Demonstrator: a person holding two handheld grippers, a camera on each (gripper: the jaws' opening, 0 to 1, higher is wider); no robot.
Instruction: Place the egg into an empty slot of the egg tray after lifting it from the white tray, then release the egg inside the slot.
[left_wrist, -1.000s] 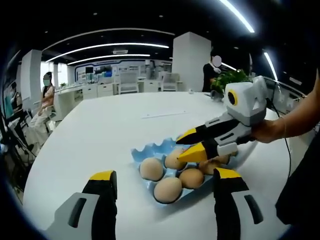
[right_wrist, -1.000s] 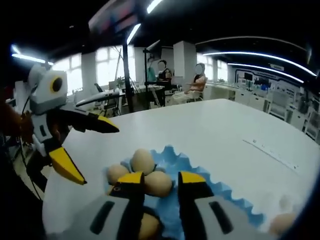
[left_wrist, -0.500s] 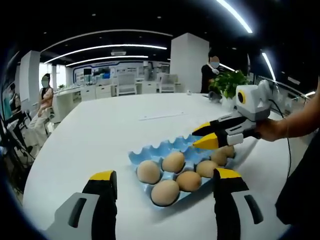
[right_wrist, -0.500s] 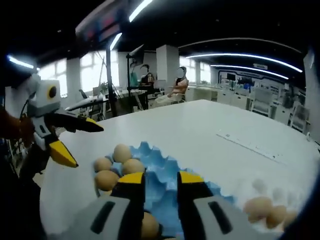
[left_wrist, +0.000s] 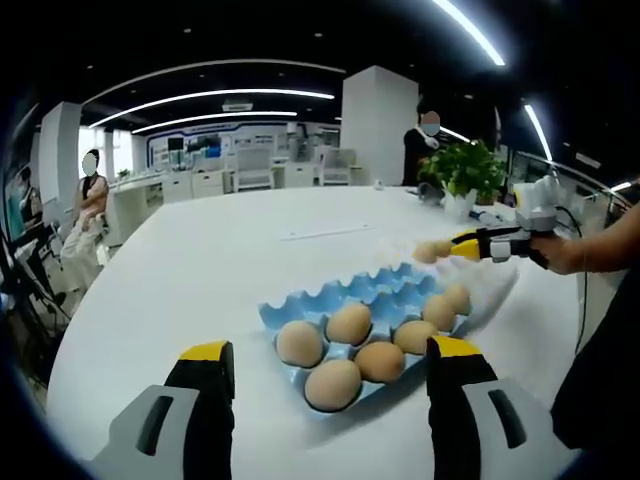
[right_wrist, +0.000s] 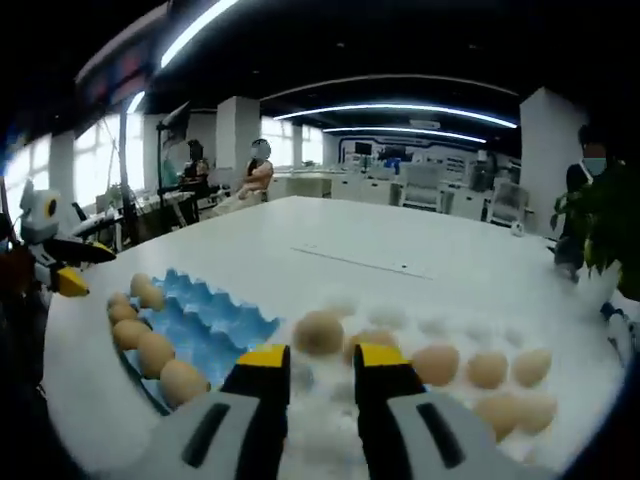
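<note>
While the right gripper (right_wrist: 311, 362) hung over the white tray (right_wrist: 450, 425), its jaws stood slightly apart with nothing between them, and the nearest egg (right_wrist: 319, 331) lay just beyond its tips. The blue egg tray (left_wrist: 385, 300) sat beside it, six eggs along its near side. The left gripper (left_wrist: 320, 362) gaped wide, empty, short of that tray. The white tray's hollows were blurred and hard to make out.

No legible text, labels or nos. anywhere in either view.
</note>
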